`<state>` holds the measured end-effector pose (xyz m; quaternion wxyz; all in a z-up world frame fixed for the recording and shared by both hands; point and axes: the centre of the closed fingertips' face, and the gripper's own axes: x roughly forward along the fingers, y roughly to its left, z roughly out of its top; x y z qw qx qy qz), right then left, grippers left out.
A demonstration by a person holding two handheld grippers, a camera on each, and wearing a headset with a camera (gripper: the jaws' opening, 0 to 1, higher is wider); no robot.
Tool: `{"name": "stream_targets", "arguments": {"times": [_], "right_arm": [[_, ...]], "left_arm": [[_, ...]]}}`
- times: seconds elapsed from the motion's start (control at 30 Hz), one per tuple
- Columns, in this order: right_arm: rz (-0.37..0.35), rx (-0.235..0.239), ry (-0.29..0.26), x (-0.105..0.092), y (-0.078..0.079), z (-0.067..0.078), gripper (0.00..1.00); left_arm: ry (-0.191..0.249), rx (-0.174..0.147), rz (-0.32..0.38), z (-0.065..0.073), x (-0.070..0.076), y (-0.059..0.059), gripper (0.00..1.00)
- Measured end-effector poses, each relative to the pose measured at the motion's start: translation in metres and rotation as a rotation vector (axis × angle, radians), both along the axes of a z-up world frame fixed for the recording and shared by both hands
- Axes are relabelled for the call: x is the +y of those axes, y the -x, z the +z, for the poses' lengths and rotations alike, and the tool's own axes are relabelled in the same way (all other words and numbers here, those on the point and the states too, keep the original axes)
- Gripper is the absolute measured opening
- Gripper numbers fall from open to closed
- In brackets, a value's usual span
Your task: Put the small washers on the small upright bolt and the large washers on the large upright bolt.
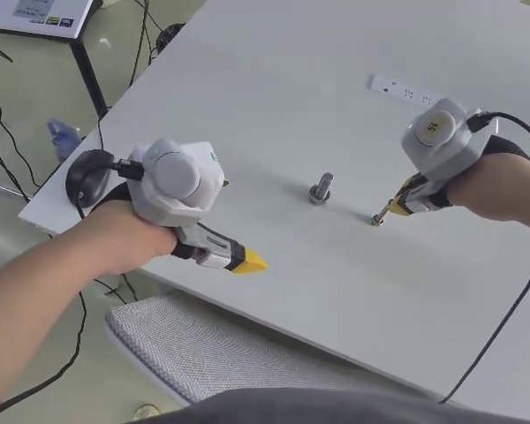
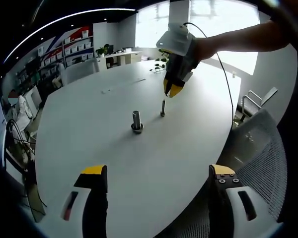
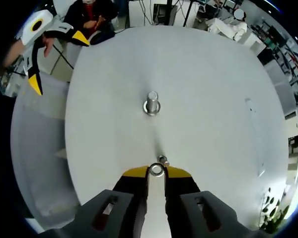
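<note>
The large upright bolt (image 1: 321,188) (image 2: 136,120) (image 3: 152,102) stands mid-table with a washer-like ring at its base. To its right rises the small upright bolt (image 1: 377,218) (image 2: 163,107) (image 3: 163,160). My right gripper (image 1: 394,208) (image 2: 174,89) (image 3: 156,172) hovers just beside and above the small bolt, shut on a small washer (image 3: 150,171) pinched between its yellow tips. My left gripper (image 1: 248,261) (image 2: 158,171) (image 3: 58,61) is held near the table's front edge, well left of both bolts, open and holding nothing.
The white table (image 1: 274,97) has a power strip (image 1: 405,91) set in at the back right. A grey mesh chair (image 1: 212,349) sits below the front edge. Cables and a desk corner lie on the floor at left.
</note>
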<state>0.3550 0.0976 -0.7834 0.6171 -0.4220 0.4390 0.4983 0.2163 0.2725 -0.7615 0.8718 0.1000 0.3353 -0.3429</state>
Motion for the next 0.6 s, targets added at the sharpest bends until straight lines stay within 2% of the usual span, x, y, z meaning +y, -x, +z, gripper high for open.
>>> {"name": "stream_targets", "arguments": {"times": [0.17, 0.23, 0.6], "right_arm": [[0.000, -0.017, -0.004, 0.000, -0.005, -0.002, 0.12], [0.002, -0.024, -0.003, -0.001, -0.012, -0.007, 0.12], [-0.012, -0.020, -0.001, -0.001, -0.013, -0.015, 0.12]], "left_arm": [[-0.002, 0.005, 0.007, -0.001, 0.002, 0.002, 0.83], [-0.002, 0.008, 0.009, -0.002, 0.003, 0.003, 0.83], [0.004, -0.001, 0.014, 0.003, 0.004, 0.000, 0.83]]}}
